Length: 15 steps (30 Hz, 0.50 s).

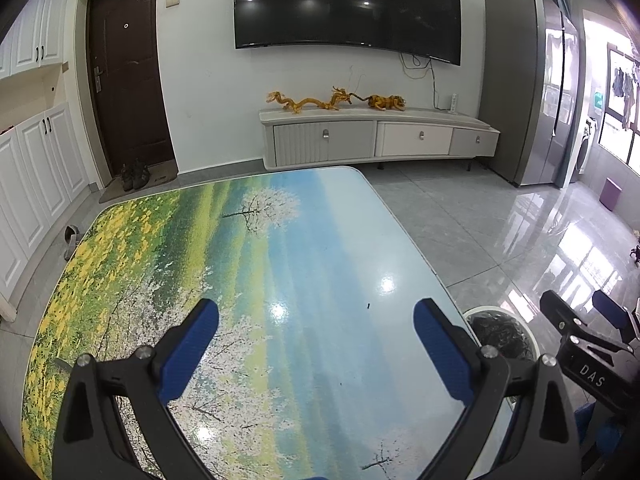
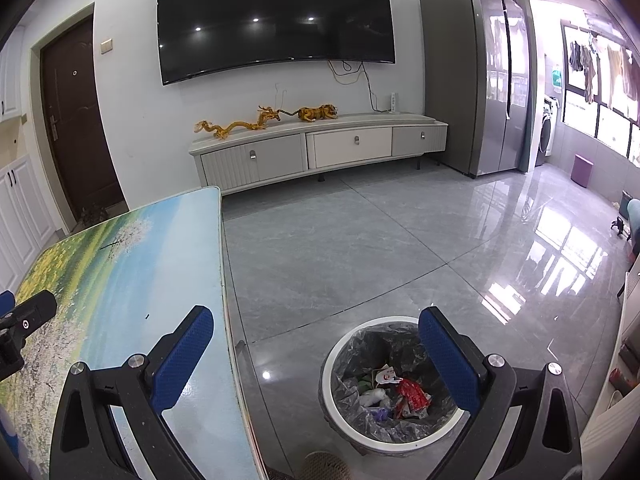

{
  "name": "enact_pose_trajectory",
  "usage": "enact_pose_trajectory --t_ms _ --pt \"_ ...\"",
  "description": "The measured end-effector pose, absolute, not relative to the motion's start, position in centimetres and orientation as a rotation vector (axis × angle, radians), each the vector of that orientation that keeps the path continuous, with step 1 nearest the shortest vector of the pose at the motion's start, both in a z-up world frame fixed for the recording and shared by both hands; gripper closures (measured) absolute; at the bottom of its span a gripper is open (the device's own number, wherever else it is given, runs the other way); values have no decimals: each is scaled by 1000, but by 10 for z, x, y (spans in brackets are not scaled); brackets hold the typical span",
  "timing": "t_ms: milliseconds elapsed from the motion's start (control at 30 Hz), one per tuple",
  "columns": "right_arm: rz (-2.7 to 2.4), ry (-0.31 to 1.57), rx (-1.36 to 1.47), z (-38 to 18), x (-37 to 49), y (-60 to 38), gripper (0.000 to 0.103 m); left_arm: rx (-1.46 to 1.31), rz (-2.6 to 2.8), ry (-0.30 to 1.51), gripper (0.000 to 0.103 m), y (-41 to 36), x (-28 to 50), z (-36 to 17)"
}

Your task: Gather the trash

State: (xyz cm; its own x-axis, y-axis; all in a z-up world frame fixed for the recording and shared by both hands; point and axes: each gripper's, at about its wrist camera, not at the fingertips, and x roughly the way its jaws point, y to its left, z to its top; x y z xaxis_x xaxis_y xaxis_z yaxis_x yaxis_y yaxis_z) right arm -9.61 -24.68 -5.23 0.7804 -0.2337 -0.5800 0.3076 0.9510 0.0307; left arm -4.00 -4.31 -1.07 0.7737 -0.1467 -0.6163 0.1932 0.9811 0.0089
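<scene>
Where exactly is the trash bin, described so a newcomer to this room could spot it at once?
Start from the table with the printed landscape of blossom trees and yellow flowers. Off its right-hand edge, on the grey tiled floor, stands the trash bin, under the open right gripper. It is the only round white-rimmed container there, lined with a dark plastic bag and holding a red wrapper and white scraps.

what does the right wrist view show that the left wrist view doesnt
Only the right wrist view looks down into the trash bin: red wrapper, white crumpled tissue and other scraps in the bag, with the open right tool above it.

Only the left wrist view shows the whole printed tabletop, the shoes by the door, and the open left tool.

Both show the TV, TV cabinet and fridge.
</scene>
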Motion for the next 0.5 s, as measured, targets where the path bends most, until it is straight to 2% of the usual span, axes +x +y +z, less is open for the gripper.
enact_pose_trajectory --t_ms 500 --pt "-294 609 126 -53 -96 -247 0 81 -189 659 4 -47 -42 -10"
